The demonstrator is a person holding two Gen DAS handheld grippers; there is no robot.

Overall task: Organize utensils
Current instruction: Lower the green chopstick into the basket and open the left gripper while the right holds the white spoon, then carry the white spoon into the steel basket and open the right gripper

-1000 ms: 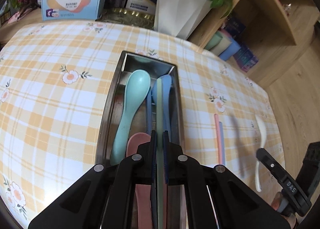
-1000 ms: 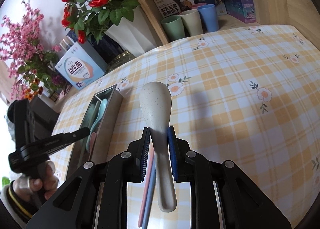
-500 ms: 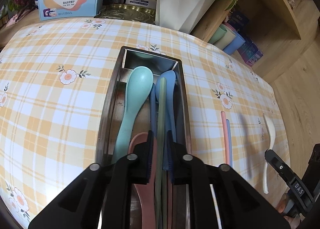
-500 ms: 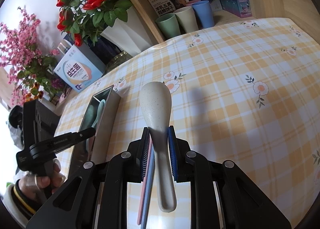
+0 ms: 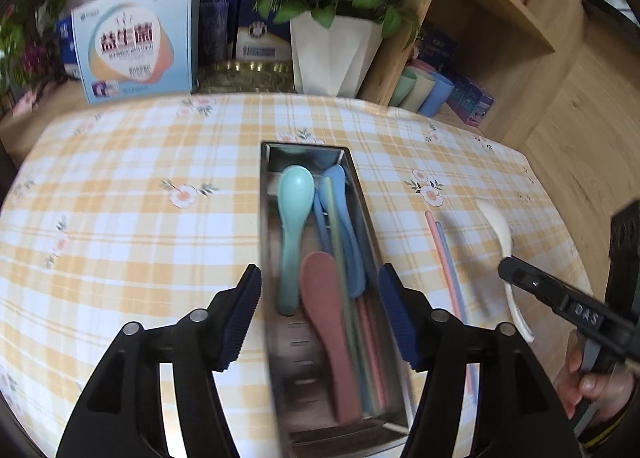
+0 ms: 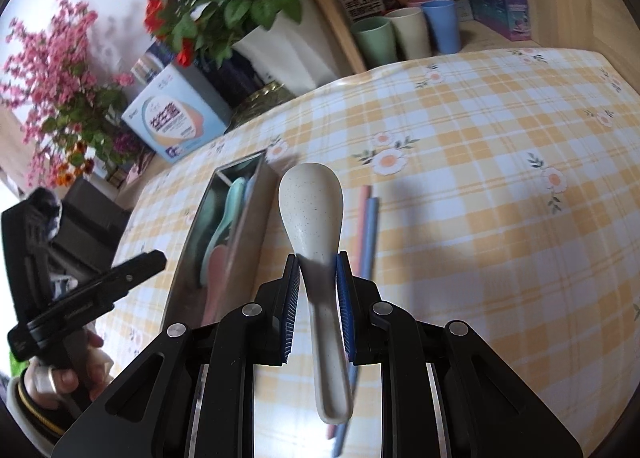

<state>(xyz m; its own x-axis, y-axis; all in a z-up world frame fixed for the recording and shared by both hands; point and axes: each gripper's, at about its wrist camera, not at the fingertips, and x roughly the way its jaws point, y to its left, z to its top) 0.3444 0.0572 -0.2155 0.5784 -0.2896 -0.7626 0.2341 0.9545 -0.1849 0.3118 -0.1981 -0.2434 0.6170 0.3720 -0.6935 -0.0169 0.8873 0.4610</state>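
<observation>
A steel tray [image 5: 266, 242] on the checked tablecloth holds a teal spoon [image 5: 294, 214], a pink spoon [image 5: 326, 322], a blue spoon [image 5: 348, 234] and a green chopstick [image 5: 340, 258]. My left gripper [image 5: 320, 314] is open and empty above the tray's near end. My right gripper [image 6: 318, 298] is shut on a white speckled spoon [image 6: 310, 210], held above the cloth just right of the tray [image 6: 240, 242]. The white spoon also shows in the left wrist view [image 5: 498, 230]. A pink chopstick [image 5: 442, 258] and a blue chopstick [image 5: 454, 274] lie on the cloth right of the tray.
At the table's back stand a white vase of red roses [image 5: 334, 54], a light blue box [image 5: 136, 54] and a brass dish [image 5: 246, 76]. A wooden shelf [image 5: 500, 42] at the right holds several cups [image 6: 408, 36] and boxes.
My left gripper opened and let the green chopstick drop into the tray, then drew back and up. My right gripper lifted the white spoon and carried it toward the tray.
</observation>
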